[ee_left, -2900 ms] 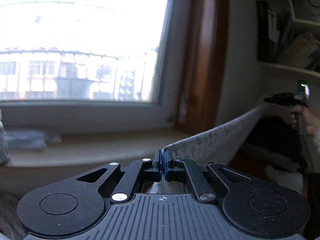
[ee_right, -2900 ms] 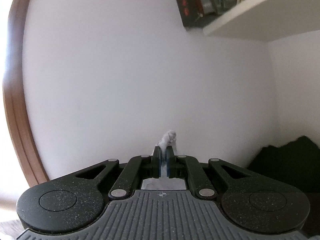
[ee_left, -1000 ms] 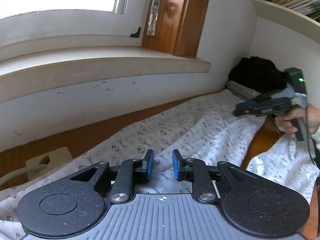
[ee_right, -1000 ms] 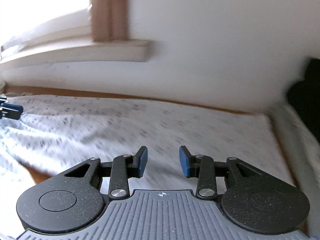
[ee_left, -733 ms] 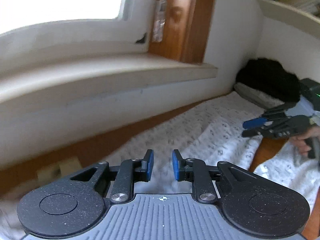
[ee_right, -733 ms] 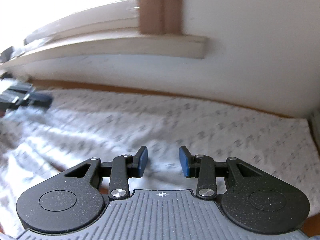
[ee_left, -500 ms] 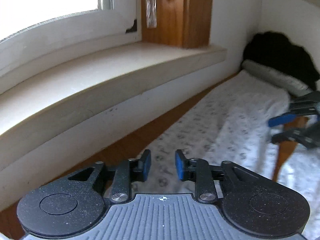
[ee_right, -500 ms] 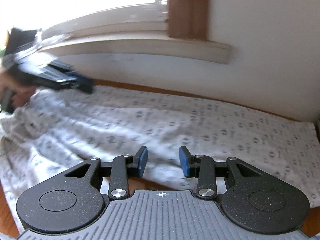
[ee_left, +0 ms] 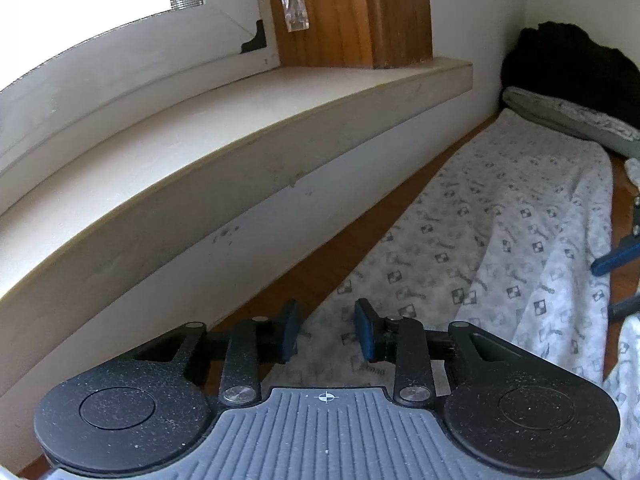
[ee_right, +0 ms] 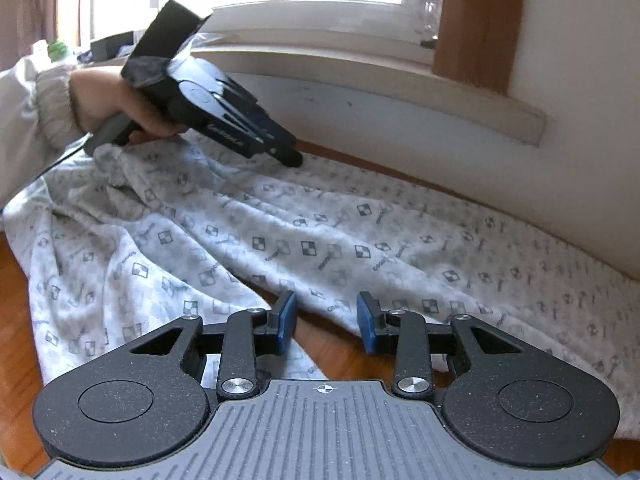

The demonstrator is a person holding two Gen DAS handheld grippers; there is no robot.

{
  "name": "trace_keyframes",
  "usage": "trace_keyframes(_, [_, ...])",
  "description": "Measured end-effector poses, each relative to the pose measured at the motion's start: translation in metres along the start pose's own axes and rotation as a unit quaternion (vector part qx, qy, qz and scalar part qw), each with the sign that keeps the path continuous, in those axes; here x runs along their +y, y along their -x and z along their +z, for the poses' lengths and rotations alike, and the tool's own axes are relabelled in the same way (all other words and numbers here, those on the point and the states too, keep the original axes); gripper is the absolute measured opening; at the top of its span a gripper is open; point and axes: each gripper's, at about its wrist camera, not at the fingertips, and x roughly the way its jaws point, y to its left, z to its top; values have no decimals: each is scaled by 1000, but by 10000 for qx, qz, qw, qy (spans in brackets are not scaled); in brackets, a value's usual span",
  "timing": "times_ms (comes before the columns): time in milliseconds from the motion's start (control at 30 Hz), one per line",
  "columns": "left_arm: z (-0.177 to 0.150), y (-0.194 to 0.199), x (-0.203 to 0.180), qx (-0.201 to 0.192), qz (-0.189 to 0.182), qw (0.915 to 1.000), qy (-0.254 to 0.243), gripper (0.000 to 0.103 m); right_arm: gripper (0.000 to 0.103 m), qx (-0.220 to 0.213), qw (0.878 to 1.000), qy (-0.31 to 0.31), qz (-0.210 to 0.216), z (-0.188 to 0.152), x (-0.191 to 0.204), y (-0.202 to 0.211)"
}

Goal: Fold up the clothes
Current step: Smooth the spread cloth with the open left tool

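A pale grey garment printed with small checkers and keys lies spread along the wall on a wooden tabletop. My left gripper hovers low over the garment's near end. Its jaws are closing, and nothing is pinched between the blue pads. Cloth shows below the gap. My right gripper stands open above a rumpled fold of the garment, with bare wood under its gap. The right wrist view shows the left gripper held by a hand, tips near the cloth's far edge. The right gripper peeks in at the edge of the left wrist view.
A cream window sill and a brown wooden frame run along the wall just behind the garment. A black cloth pile sits on a folded grey item in the far corner.
Both grippers, earlier shut on the lifted garment, have let go and stand open. The garment now lies on the tabletop. Both hands have slid sideways and rolled, and the left gripper has come into the right view.
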Motion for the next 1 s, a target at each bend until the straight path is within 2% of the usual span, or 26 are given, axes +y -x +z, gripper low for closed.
trace_keyframes(33, [0,-1,1,-2,-38,10000,35,34,34,-23,9999,104,47,0,3,1])
trace_keyframes(67, [0,-2,3,-7,-91,9999,64,25,29,-38,9998,188,83,0,5,1])
trace_keyframes(100, [1,-3,3,-17,-131,9999,79,16,12,-16,9997,205,120,1,6,1])
trace_keyframes(133, [2,-4,4,-27,-165,9998,88,1,4,30,9997,184,164,2,6,1])
trace_keyframes(167, [2,-3,4,-78,-3,9999,85,0,3,58,9996,215,158,3,7,1])
trace_keyframes(233, [3,-1,7,-205,355,9991,148,0,3,92,9995,256,174,1,8,4])
trace_keyframes(333, [3,3,14,-426,554,9970,335,0,2,158,9991,271,281,-3,8,16])
trace_keyframes(467, [3,2,20,-398,530,9967,474,1,2,268,9978,414,436,-13,15,32])
trace_keyframes(533, [3,-1,18,-296,567,9969,459,4,3,261,9979,338,485,-15,14,35])
trace_keyframes(667, [1,11,10,-220,438,9977,466,20,12,86,9985,153,522,-16,5,44])
trace_keyframes(700, [-1,17,6,-242,402,9979,449,21,16,32,9991,34,425,-17,-3,47])
trace_keyframes(800, [-4,40,-7,-382,228,9983,368,24,19,-130,9993,-323,135,-21,-28,56])
trace_keyframes(933, [-4,62,-29,-644,-209,9975,221,25,20,-171,9924,-1060,-608,-34,-77,59])
trace_keyframes(1000, [2,61,-39,-612,-355,9975,34,27,20,-217,9929,-1061,-486,-39,-83,60])
